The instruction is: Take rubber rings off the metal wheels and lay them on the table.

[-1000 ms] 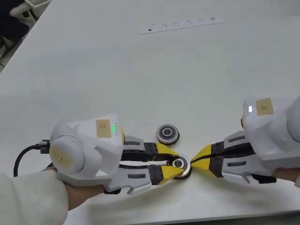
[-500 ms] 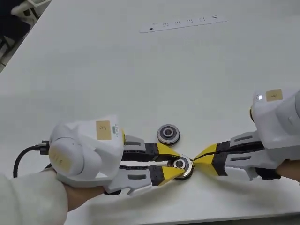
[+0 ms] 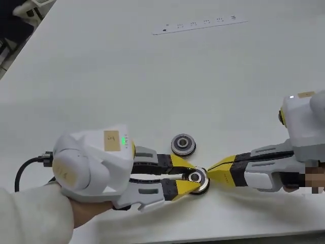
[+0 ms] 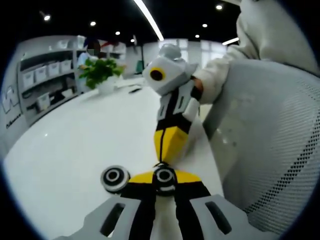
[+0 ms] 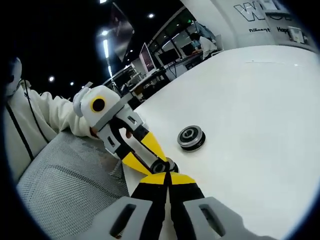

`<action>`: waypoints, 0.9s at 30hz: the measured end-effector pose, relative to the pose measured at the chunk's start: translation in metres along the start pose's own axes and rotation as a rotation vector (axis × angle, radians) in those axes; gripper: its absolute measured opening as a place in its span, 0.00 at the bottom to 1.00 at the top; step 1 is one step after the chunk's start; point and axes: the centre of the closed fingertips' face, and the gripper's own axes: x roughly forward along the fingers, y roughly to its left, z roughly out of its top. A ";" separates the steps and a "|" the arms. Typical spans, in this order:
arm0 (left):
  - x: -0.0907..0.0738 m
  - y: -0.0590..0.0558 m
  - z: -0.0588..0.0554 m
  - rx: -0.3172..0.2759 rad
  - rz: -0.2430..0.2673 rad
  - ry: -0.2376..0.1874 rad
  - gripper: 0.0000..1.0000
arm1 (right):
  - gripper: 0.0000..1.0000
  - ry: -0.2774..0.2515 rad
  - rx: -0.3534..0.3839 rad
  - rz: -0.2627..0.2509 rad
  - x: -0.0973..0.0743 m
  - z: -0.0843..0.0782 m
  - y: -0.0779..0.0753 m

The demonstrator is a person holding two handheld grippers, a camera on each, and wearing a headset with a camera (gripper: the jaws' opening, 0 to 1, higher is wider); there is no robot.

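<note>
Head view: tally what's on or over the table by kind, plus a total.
metal wheel: 2, one loose, one in the jaws of the left gripper
gripper: 2, the left gripper and the right gripper
power strip: 1
total: 5

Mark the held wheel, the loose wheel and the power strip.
held wheel [image 3: 195, 178]: head view, on its hub.
loose wheel [image 3: 182, 144]: head view, on its hub.
power strip [image 3: 200, 25]: head view, middle of its top face.
</note>
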 end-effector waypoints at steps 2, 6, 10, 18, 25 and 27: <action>0.000 0.000 0.000 0.001 -0.001 -0.002 0.14 | 0.00 -0.001 -0.006 0.002 0.000 0.000 0.001; 0.000 0.000 0.000 0.002 -0.001 -0.005 0.14 | 0.00 -0.005 -0.001 0.010 0.001 0.001 0.003; 0.000 0.000 0.000 0.002 -0.001 -0.004 0.14 | 0.00 -0.008 -0.001 0.019 0.001 0.002 0.006; 0.000 0.000 0.000 0.005 0.000 -0.006 0.14 | 0.00 -0.019 -0.005 0.038 0.002 0.004 0.009; 0.000 0.000 0.000 0.008 0.002 -0.006 0.14 | 0.00 -0.030 -0.018 0.056 0.001 0.006 0.013; 0.000 0.000 0.000 0.008 0.003 -0.006 0.14 | 0.00 -0.027 -0.030 0.048 0.001 0.006 0.012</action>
